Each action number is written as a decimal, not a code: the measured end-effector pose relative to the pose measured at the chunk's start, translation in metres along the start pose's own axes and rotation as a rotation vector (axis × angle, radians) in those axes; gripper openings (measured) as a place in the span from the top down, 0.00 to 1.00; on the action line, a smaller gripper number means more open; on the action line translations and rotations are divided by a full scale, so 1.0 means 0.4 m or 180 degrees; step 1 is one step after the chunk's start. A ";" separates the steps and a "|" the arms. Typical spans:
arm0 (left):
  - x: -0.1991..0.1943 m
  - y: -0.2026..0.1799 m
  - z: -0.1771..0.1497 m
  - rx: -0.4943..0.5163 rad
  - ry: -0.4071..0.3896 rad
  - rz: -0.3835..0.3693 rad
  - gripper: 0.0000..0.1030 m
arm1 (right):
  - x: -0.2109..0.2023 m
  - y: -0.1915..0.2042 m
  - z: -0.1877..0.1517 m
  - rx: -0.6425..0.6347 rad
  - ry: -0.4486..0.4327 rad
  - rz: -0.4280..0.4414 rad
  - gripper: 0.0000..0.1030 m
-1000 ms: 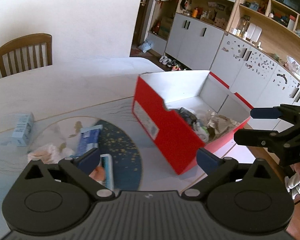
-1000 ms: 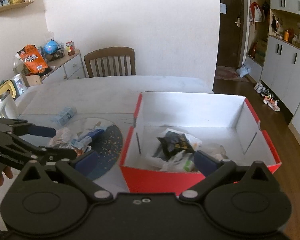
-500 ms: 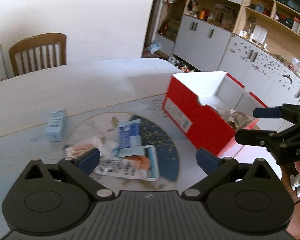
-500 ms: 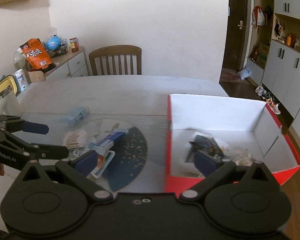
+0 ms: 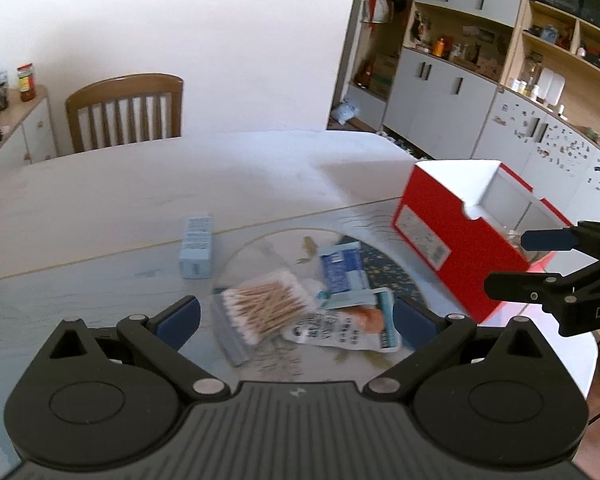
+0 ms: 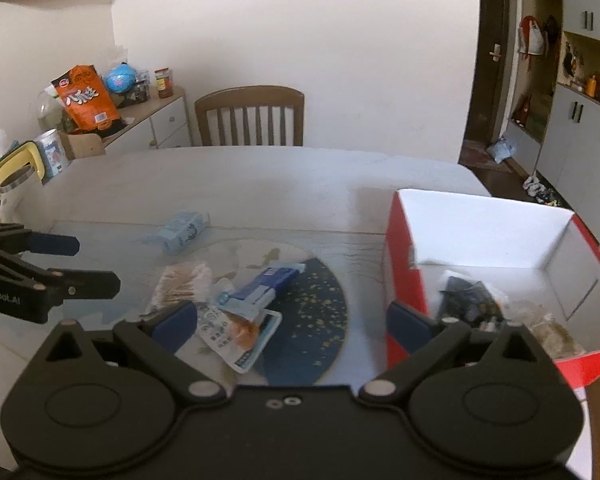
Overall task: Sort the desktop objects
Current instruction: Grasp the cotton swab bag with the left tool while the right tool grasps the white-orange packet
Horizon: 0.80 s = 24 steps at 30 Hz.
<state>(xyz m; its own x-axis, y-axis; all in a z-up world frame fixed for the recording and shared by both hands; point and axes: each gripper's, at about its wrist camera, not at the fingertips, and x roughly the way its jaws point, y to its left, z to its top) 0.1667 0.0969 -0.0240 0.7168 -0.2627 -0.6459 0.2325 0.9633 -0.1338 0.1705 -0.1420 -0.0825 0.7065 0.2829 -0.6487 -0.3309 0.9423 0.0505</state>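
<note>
Left claw (image 5: 296, 316) spread wide, nothing between its blue pads, poised above the cluttered patch of the worktop (image 5: 140, 184). Right claw (image 6: 288, 318) likewise released and empty, hovering over the gap between the clutter and the red box (image 6: 404, 280).

Taking the red box as landmark: standing open-topped on the worktop, white inside, with a dark packet (image 6: 470, 300) and crumpled wrappers (image 6: 548, 328) already lying on its floor. Just to the left of the box, a round dark-blue mat with gold specks (image 6: 320, 312). On the mat's far side from the box, a blue-and-white tube-like pack (image 6: 264, 286) lying flat, one end resting over a white sachet with an orange picture (image 6: 236, 334). Farther left again from the box, a bag of cotton swabs (image 5: 264, 306), touching the sachet's edge. Beyond the swabs, well apart from the box, a small pale-blue carton (image 5: 196, 248) lying alone on its side.

Seen from the left wrist camera, the right claw's (image 5: 512, 262) fingers hanging in front of the box's near corner. Across the worktop from the box, a wooden chair (image 6: 250, 118) against the wall.
</note>
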 end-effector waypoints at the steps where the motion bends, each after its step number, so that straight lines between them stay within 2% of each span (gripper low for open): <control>1: -0.001 0.010 -0.005 -0.0003 -0.0001 0.0030 0.00 | 0.006 0.007 -0.001 -0.0032 0.0003 0.0009 0.01; 12: 0.027 0.077 -0.041 0.0002 0.0033 0.0114 0.00 | 0.084 0.071 -0.008 -0.0200 0.0128 0.0078 0.01; 14: 0.040 0.079 -0.042 0.0065 0.0010 0.0108 0.00 | 0.100 0.081 -0.014 -0.0225 0.0168 0.0076 0.06; 24: 0.128 0.074 -0.043 0.0655 -0.0028 -0.0186 0.00 | 0.166 0.096 -0.034 -0.0345 0.0371 0.0102 0.09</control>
<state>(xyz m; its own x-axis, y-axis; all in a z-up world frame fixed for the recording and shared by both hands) 0.1991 0.1129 -0.0741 0.7036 -0.3192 -0.6348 0.4025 0.9153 -0.0141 0.1962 -0.0894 -0.1340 0.6193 0.2839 -0.7320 -0.4220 0.9066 -0.0054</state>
